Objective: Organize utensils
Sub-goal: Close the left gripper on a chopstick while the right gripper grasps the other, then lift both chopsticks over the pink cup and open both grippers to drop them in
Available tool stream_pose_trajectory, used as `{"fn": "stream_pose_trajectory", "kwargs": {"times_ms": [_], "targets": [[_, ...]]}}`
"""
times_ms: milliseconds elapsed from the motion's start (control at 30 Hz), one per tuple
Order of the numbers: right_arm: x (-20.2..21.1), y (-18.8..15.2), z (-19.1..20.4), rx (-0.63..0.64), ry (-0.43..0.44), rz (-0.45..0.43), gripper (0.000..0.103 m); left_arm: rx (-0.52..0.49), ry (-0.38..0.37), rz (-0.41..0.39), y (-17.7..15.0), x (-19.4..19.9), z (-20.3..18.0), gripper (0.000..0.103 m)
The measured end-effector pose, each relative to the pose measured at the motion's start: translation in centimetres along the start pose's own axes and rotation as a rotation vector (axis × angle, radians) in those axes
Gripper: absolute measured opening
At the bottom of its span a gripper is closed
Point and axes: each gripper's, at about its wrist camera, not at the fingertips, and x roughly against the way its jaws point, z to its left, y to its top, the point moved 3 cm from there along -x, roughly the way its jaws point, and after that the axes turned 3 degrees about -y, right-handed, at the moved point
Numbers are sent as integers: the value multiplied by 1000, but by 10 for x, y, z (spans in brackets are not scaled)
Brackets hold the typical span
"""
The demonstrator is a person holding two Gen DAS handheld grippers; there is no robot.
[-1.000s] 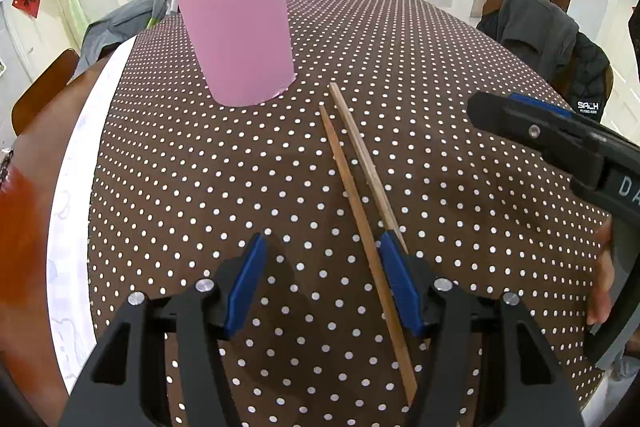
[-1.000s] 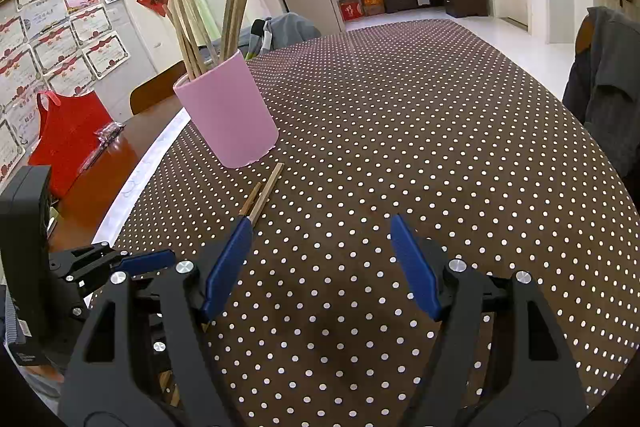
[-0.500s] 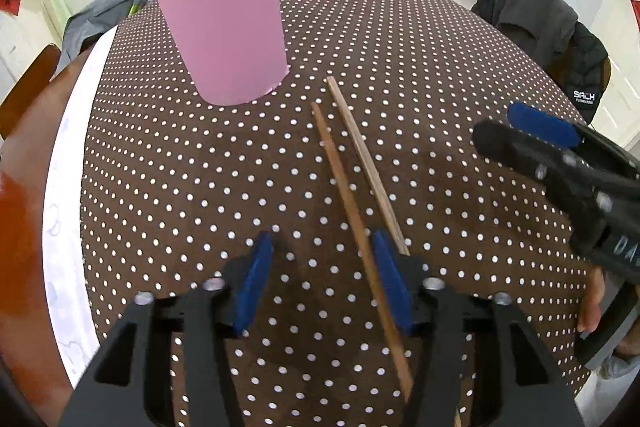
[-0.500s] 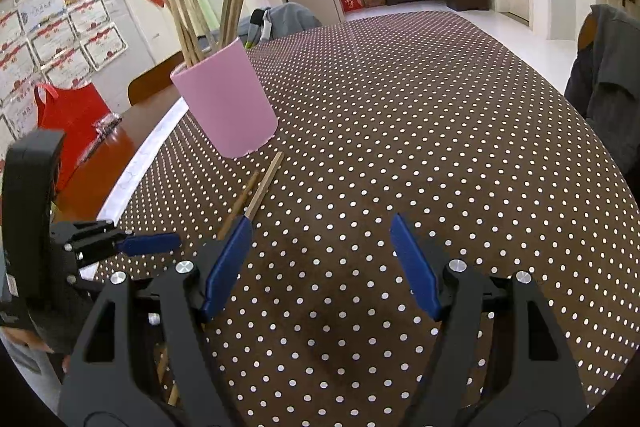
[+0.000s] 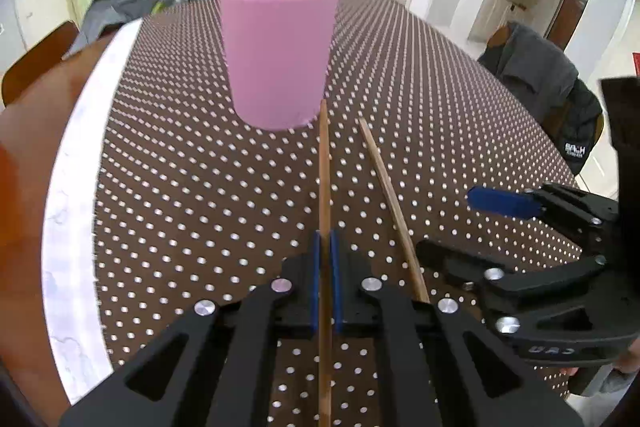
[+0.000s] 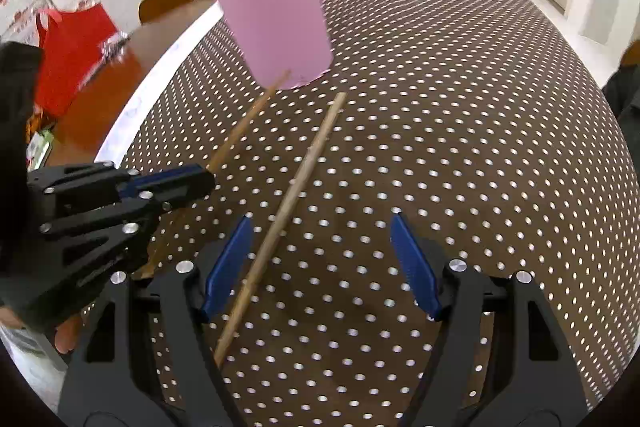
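Observation:
A pink cup holding several wooden chopsticks stands on the brown dotted tablecloth. My left gripper is shut on a darker chopstick, whose far end points at the cup's base. A paler chopstick lies on the cloth just to its right. In the right wrist view my right gripper stands open over that paler chopstick, which runs between the fingers close to the left pad. The left gripper shows there at the left, with its chopstick reaching towards the cup.
A white strip borders the cloth on the left, with bare wooden tabletop beyond. A red bag sits on that wood. A chair draped with a grey jacket stands at the right, and grey clothing lies behind the cup.
My left jaws went from wide open to shut on the darker chopstick and came closer to the cup. My right gripper shifted left until the paler chopstick lay between its fingers.

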Motion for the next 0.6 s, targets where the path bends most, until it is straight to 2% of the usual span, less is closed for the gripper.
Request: {"fn": "stream_pose_trajectory", "kwargs": {"times_ms": [100,200,267,300,367,433,600], "targets": [[-7,9,13,47,-11,59,71,6,11,-42,1,11,2,6],[-22,14,24,87,-27,163,44,10,22,-86,3,22,6,6],[-27,18,31,135,-75,190,40,13,19,-109,2,27,7,6],[-29,20,33,154,-96,204,35,15,17,-114,-1,30,9,6],[-32,24,35,175,-109,231,30,15,13,-119,-5,33,7,6],[-35,28,32,174,-114,254,16,14,5,-130,-6,35,6,6],[-34,35,5,88,-23,264,8,1,-52,-164,-10,42,-4,6]]}}
